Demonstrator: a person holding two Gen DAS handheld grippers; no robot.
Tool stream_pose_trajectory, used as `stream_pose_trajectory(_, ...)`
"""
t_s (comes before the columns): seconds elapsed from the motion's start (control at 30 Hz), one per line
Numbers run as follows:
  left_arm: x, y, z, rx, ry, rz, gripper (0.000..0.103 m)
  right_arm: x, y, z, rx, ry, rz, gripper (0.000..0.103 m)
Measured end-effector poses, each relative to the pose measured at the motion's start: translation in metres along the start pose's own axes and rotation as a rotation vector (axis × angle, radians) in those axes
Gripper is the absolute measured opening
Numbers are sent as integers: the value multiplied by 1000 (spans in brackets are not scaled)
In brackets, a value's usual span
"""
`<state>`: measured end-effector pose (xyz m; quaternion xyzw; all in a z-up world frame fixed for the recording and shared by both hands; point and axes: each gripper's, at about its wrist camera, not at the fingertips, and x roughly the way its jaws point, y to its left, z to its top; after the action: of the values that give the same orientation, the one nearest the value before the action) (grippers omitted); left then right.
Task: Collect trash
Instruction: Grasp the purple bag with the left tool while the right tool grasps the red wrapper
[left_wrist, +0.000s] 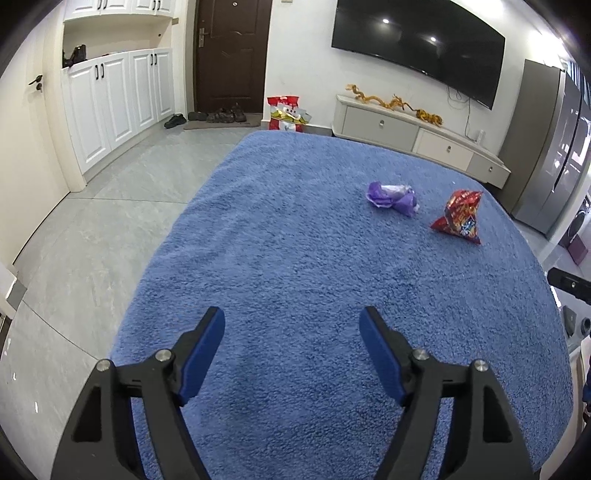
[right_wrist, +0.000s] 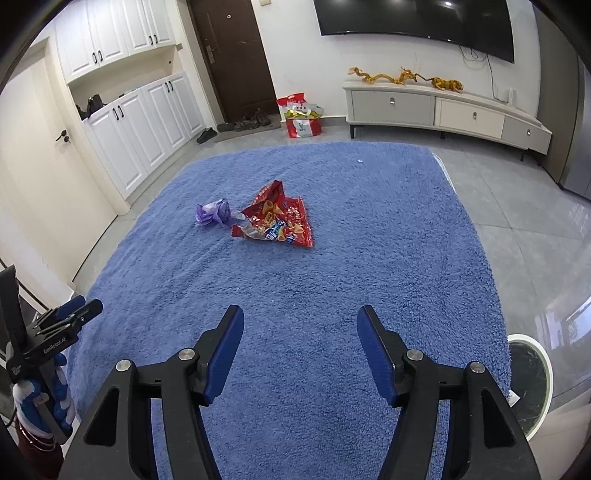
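I held my left gripper (left_wrist: 291, 325) over the near part of the blue carpet (left_wrist: 295, 277), and its two blue pads (left_wrist: 207, 354) stood wide apart with nothing between them, only the carpet under them. My right gripper (right_wrist: 300, 325) was the same: the pads (right_wrist: 376, 354) were well apart, a little less than on the left, and they had hold of nothing.

The trash lay further away on the carpet, well apart from both grippers. There was a red snack bag (right_wrist: 275, 221), crumpled and lying open and flat in the right view, and a purple wrapper (right_wrist: 214, 214) just beside it on its left. From the right view their edges seemed almost touching; from the left view there was a small gap between the purple wrapper (left_wrist: 393, 197) and the red snack bag (left_wrist: 460, 218), so I could not tell if they touched.

In the right view I saw the left gripper (right_wrist: 68, 314) at the left edge, over the border of the carpet. A round white bin (right_wrist: 528, 387) with a dark inside stood on the grey floor at the right, close to the carpet edge.

Behind the carpet was a low cabinet (right_wrist: 443, 107) under a dark television (left_wrist: 417, 48), a red paper bag (right_wrist: 301, 114) on the floor, and a brown door (left_wrist: 232, 55)
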<state>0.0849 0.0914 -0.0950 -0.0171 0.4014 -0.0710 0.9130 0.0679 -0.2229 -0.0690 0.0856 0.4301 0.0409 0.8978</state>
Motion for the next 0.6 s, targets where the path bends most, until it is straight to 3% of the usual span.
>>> stream_pose_trajectory(0.2,15,-12,21,72,12,-65,74,17,-6,10,-13,9,21,63)
stream_pose_trajectory(0.4,43,-31,63,148,-3,-168,74,41,0,32,-65,-5,71,63)
stream_pose_trajectory(0.6,81,-67,106,300,-22,-270,75,68,11,56,-114,-22,119,63)
